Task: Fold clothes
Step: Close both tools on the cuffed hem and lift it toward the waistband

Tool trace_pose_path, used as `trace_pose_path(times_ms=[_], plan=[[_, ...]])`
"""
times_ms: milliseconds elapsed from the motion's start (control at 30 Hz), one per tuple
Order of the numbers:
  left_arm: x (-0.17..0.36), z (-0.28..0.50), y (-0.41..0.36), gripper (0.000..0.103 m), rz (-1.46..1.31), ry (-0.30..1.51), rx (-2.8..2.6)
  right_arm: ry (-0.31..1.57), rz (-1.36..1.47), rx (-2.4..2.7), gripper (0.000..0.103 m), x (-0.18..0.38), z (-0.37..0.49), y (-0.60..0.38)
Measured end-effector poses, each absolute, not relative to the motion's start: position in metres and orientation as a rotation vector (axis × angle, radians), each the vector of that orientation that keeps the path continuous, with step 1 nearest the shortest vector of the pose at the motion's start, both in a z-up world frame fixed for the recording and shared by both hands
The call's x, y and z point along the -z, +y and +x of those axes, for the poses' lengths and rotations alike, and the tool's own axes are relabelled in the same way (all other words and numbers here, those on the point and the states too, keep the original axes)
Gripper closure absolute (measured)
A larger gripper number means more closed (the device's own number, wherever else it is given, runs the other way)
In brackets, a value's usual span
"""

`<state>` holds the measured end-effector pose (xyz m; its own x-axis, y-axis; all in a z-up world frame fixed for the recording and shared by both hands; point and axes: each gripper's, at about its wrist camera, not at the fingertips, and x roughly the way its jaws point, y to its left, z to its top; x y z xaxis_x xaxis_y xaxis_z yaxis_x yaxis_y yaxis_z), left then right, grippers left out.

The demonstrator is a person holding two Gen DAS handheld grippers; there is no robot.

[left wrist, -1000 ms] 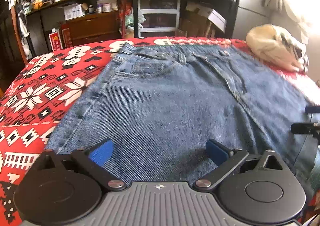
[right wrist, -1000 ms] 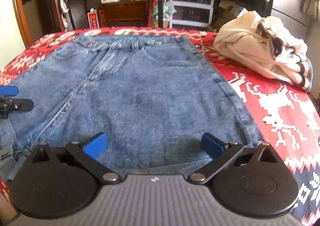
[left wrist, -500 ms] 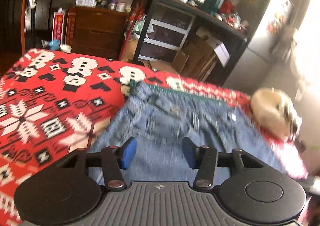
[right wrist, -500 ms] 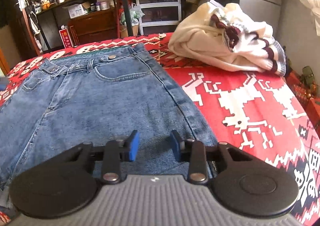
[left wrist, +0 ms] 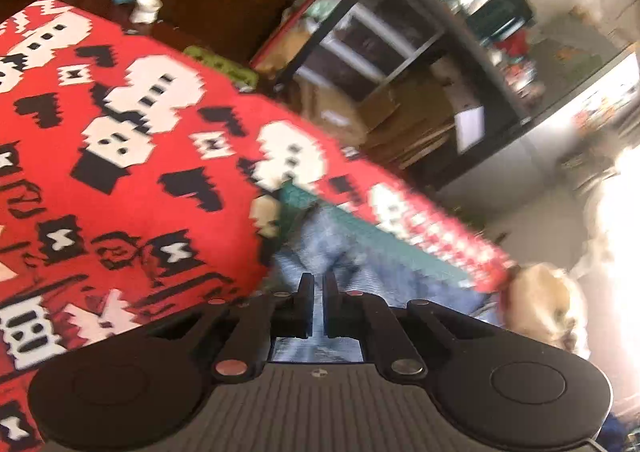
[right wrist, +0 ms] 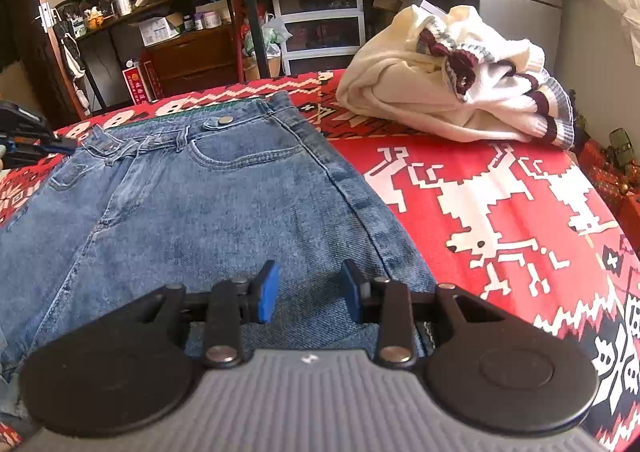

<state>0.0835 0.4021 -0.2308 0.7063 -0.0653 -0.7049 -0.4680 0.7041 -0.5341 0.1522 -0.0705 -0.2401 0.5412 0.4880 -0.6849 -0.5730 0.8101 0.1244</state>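
Blue jeans (right wrist: 220, 212) lie flat on the red patterned blanket (right wrist: 500, 192), waistband at the far side. My right gripper (right wrist: 310, 288) hovers low over the jeans near their right side seam, jaws partly open, with only flat denim below them. My left gripper (left wrist: 316, 292) sits at the jeans' (left wrist: 360, 264) far left waistband corner, its fingers nearly together with denim showing in the thin gap. That view is blurred and tilted. The left gripper (right wrist: 36, 136) also shows at the left edge of the right wrist view, touching the waistband corner.
A cream sweater (right wrist: 452, 92) with dark striped cuffs is piled at the blanket's far right. Behind the bed stand cluttered shelves with drawers (right wrist: 320, 12) and a wooden cabinet (right wrist: 192, 56). Bare red blanket (left wrist: 120, 172) spreads left of the jeans.
The left gripper moved from the jeans' near edge to the far left waistband corner and closed its fingers. The right gripper narrowed from wide open and shifted toward the right seam.
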Motion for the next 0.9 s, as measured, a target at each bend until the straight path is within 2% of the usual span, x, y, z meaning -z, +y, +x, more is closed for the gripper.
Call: trace_pose_path(times_ms=[300,367,433,467,533,667,900], plan=[[0.239,0.082,0.409,0.101,-0.704,0.722,-0.289,0.809,-0.056,-0.605,0.065,0.229,0.164,-0.072],[0.239,0.084,0.409,0.101,-0.679,0.725,-0.288,0.808,-0.027,-0.610,0.070,0.222,0.174,-0.072],[0.238,0.085,0.407,0.101,-0.656,0.728,-0.288,0.805,-0.002,-0.622,0.081,0.214,0.187,-0.068],[0.237,0.086,0.407,0.101,-0.643,0.730,-0.289,0.806,0.012,-0.627,0.084,0.210,0.197,-0.065],[0.237,0.088,0.406,0.101,-0.625,0.731,-0.292,0.811,0.036,-0.636,0.096,0.205,0.216,-0.056],[0.237,0.090,0.407,0.100,-0.628,0.735,-0.294,0.834,0.051,-0.657,0.103,0.204,0.262,-0.027],[0.234,0.097,0.405,0.100,-0.594,0.768,-0.294,0.904,-0.064,-0.745,0.103,0.226,0.323,0.048]])
